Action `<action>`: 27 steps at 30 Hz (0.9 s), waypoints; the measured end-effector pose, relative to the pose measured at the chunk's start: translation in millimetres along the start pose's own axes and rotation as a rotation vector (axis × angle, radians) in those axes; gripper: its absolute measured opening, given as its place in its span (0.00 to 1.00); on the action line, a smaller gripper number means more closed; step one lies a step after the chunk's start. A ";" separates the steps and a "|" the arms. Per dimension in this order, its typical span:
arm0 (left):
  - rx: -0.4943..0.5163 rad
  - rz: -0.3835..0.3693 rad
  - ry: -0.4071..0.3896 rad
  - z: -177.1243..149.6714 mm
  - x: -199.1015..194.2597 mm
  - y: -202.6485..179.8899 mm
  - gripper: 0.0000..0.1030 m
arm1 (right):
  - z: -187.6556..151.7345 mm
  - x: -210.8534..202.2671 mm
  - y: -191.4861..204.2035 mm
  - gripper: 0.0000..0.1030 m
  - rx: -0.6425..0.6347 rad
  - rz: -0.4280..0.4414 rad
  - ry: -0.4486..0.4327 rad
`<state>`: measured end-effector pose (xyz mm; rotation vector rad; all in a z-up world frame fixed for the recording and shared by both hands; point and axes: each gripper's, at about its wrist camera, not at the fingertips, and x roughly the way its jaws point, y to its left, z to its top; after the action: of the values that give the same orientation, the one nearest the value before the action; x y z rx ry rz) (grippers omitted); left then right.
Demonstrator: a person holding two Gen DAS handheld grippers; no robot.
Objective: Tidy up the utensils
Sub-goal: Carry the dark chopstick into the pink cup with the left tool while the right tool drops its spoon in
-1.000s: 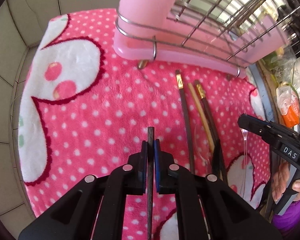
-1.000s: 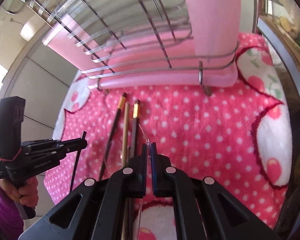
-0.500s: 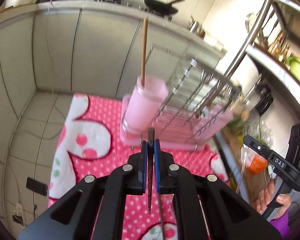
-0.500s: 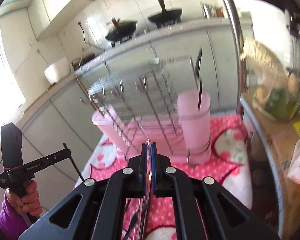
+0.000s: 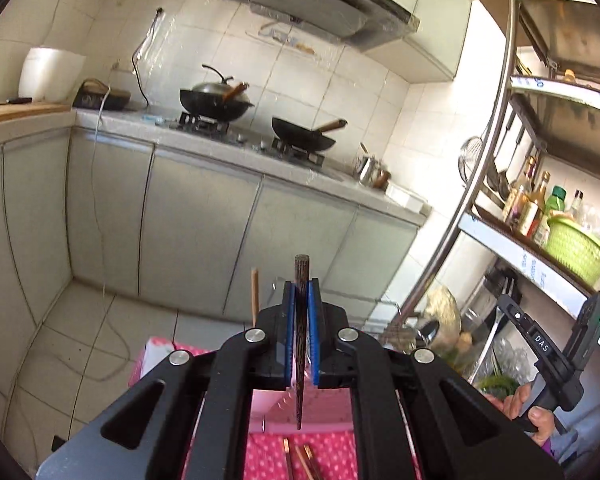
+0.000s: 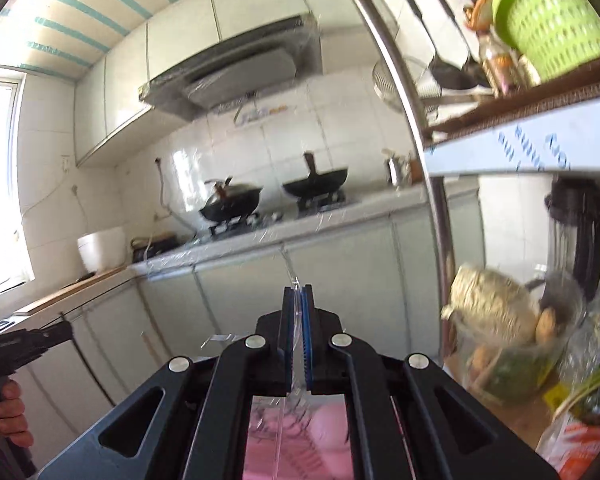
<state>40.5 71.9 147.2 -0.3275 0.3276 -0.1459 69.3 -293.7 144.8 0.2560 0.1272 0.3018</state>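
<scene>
Left gripper (image 5: 300, 320) clamped a dark wooden chopstick (image 5: 299, 344) upright; right gripper (image 6: 297, 332) pinched a clear plastic utensil (image 6: 288, 400) between its pads.

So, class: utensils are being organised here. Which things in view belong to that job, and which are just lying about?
Part of the job:
- dark chopstick in left gripper
- clear utensil in right gripper
- pink holder
- chopsticks on the mat

Just lying about:
- woks
- green basket
- bottles

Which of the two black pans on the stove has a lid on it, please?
The left-hand wok, nearer the corner with the white pot, wears a domed lid with a knob. The right-hand pan is open, with only its wooden handle sticking up.
</scene>
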 end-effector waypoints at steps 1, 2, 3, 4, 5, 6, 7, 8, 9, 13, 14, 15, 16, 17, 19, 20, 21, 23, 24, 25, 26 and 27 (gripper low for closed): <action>-0.005 0.004 -0.010 3.9 2.9 0.5 0.06 | 3.9 2.8 -2.8 0.03 -0.001 -0.010 -0.026; -0.013 0.007 -0.017 7.5 5.2 1.5 0.06 | 7.0 6.4 -5.6 0.03 0.001 -0.020 -0.045; -0.022 0.009 -0.021 10.7 9.0 3.4 0.06 | 9.9 9.7 -7.8 0.03 0.001 -0.033 -0.064; -0.030 0.013 -0.022 12.1 11.4 5.9 0.06 | 12.4 13.1 -9.9 0.03 0.000 -0.044 -0.085; -0.040 0.015 -0.027 14.4 15.6 7.6 0.06 | 12.5 16.8 -12.1 0.03 -0.004 -0.053 -0.101; -0.045 0.016 -0.032 15.7 20.1 10.2 0.06 | 12.5 21.9 -13.6 0.03 -0.012 -0.065 -0.117; -0.049 0.023 -0.035 16.8 24.4 11.4 0.06 | 12.5 26.0 -14.0 0.03 -0.028 -0.082 -0.133; -0.049 0.029 -0.035 16.9 29.2 12.9 0.06 | 11.0 29.4 -15.0 0.03 -0.040 -0.095 -0.144; -0.047 0.032 -0.034 17.5 34.7 13.9 0.06 | 9.1 32.4 -15.0 0.03 -0.050 -0.107 -0.154; -0.024 0.062 -0.031 11.2 52.4 16.2 0.06 | -2.5 48.8 -17.4 0.03 -0.088 -0.146 -0.164; -0.021 0.065 -0.029 8.3 56.7 17.0 0.06 | -6.5 53.0 -17.9 0.03 -0.098 -0.155 -0.164; -0.021 0.071 -0.023 5.6 61.3 18.3 0.06 | -10.4 57.4 -18.7 0.03 -0.104 -0.160 -0.160; -0.019 0.075 -0.016 2.8 65.1 19.0 0.06 | -14.2 61.2 -19.9 0.03 -0.107 -0.163 -0.158; -0.017 0.078 -0.007 -0.7 69.3 19.9 0.06 | -17.9 63.9 -20.0 0.03 -0.114 -0.168 -0.157; -0.015 0.083 0.006 -6.3 75.2 22.9 0.06 | -23.4 68.5 -18.7 0.03 -0.126 -0.170 -0.144; -0.015 0.083 0.014 -8.8 77.5 23.7 0.06 | -26.7 70.7 -18.4 0.03 -0.127 -0.166 -0.132; -0.016 0.082 0.023 -11.4 79.5 24.8 0.06 | -29.8 71.6 -17.6 0.03 -0.127 -0.163 -0.125; -0.015 0.081 0.032 -15.1 81.4 25.6 0.06 | -35.5 71.9 -16.3 0.03 -0.128 -0.159 -0.112; -0.015 0.081 0.035 -16.7 82.2 25.8 0.06 | -38.9 71.0 -15.4 0.03 -0.129 -0.157 -0.107; -0.018 0.081 0.039 -18.2 83.1 26.6 0.06 | -41.6 70.8 -15.0 0.03 -0.128 -0.156 -0.102; -0.021 0.079 0.046 -20.2 84.1 27.1 0.06 | -44.5 71.3 -14.6 0.03 -0.130 -0.157 -0.093; -0.022 0.079 0.049 -21.5 84.4 27.4 0.06 | -47.4 71.2 -14.3 0.03 -0.131 -0.156 -0.086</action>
<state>114.6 75.0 94.1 -0.3325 0.3908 -0.0725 133.1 -274.0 89.4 0.1280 0.0422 0.1426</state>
